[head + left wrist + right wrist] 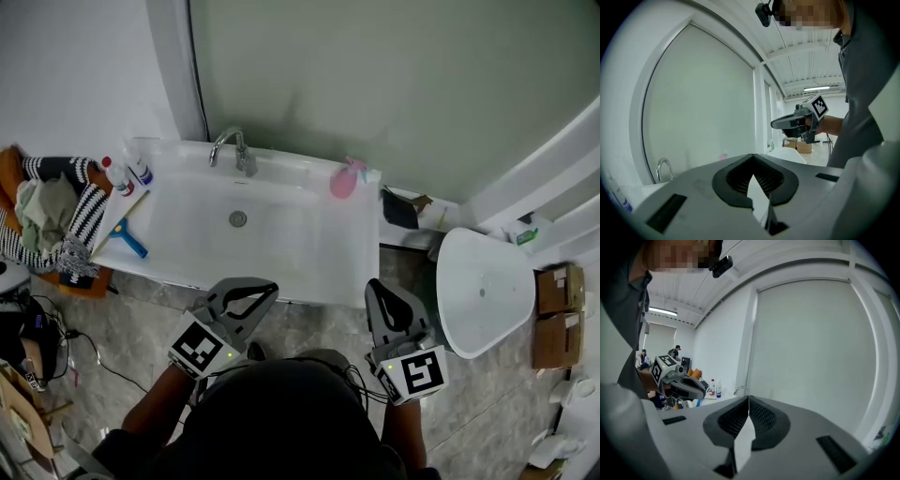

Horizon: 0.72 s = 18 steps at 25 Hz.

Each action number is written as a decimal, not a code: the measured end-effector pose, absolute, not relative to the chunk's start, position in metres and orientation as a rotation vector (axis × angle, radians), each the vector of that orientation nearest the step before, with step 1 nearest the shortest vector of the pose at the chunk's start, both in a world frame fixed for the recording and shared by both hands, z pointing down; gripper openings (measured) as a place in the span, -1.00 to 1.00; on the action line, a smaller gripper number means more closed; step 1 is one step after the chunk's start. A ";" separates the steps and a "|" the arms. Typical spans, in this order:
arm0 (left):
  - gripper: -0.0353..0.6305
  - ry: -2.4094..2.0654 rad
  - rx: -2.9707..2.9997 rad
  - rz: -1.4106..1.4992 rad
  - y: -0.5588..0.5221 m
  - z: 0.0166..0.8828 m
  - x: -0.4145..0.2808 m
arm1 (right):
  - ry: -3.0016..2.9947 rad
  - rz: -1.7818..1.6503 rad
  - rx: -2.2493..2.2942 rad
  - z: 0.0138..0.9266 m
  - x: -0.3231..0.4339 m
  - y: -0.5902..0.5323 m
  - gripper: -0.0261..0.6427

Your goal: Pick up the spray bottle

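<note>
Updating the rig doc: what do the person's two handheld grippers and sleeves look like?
Both the left gripper and right gripper have light grey plastic bodies and tapered jaws lined with black ribbed pads. Each carries a white cube with black square markers and a small green light. Thin black cables run back towards the person, who wears a dark grey top, forearms uncovered.

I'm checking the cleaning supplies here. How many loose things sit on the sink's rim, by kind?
pink spray bottle: 1
small bottles: 2
squeegee: 1
Total: 4
</note>
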<state>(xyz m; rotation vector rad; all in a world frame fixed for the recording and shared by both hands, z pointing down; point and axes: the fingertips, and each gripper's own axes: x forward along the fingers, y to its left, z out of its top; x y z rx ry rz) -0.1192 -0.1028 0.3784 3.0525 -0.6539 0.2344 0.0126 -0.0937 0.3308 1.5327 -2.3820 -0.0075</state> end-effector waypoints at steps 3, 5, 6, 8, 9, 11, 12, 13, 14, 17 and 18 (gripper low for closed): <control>-0.88 -0.668 3.038 0.248 -0.109 0.383 -0.116 | -2.385 0.005 1.514 0.335 0.017 -0.102 -0.89; -0.88 -0.678 3.029 0.255 -0.114 0.384 -0.110 | -2.394 0.010 1.506 0.337 0.023 -0.109 -0.89; -0.88 -0.684 3.028 0.261 -0.117 0.384 -0.107 | -2.401 0.015 1.503 0.337 0.026 -0.113 -0.89; -0.88 -0.698 3.031 0.270 -0.121 0.383 -0.098 | -2.416 0.026 1.491 0.338 0.034 -0.119 -0.89; -0.88 -0.705 3.034 0.275 -0.121 0.382 -0.093 | -2.422 0.033 1.482 0.340 0.038 -0.121 -0.89; -0.88 -0.727 3.032 0.281 -0.124 0.381 -0.083 | -2.434 0.049 1.462 0.343 0.048 -0.127 -0.89; -0.88 -0.742 3.025 0.282 -0.127 0.380 -0.078 | -2.443 0.053 1.450 0.344 0.053 -0.132 -0.89; -0.88 -0.757 3.014 0.287 -0.132 0.381 -0.073 | -2.455 0.048 1.435 0.343 0.057 -0.137 -0.89; -0.88 -0.771 3.004 0.297 -0.137 0.382 -0.067 | -2.466 0.040 1.419 0.342 0.063 -0.142 -0.89; -0.88 -0.802 2.987 0.312 -0.148 0.383 -0.044 | -2.484 0.058 1.395 0.346 0.085 -0.158 -0.89; -0.88 -0.810 2.982 0.311 -0.150 0.382 -0.036 | -2.488 0.068 1.390 0.348 0.094 -0.162 -0.89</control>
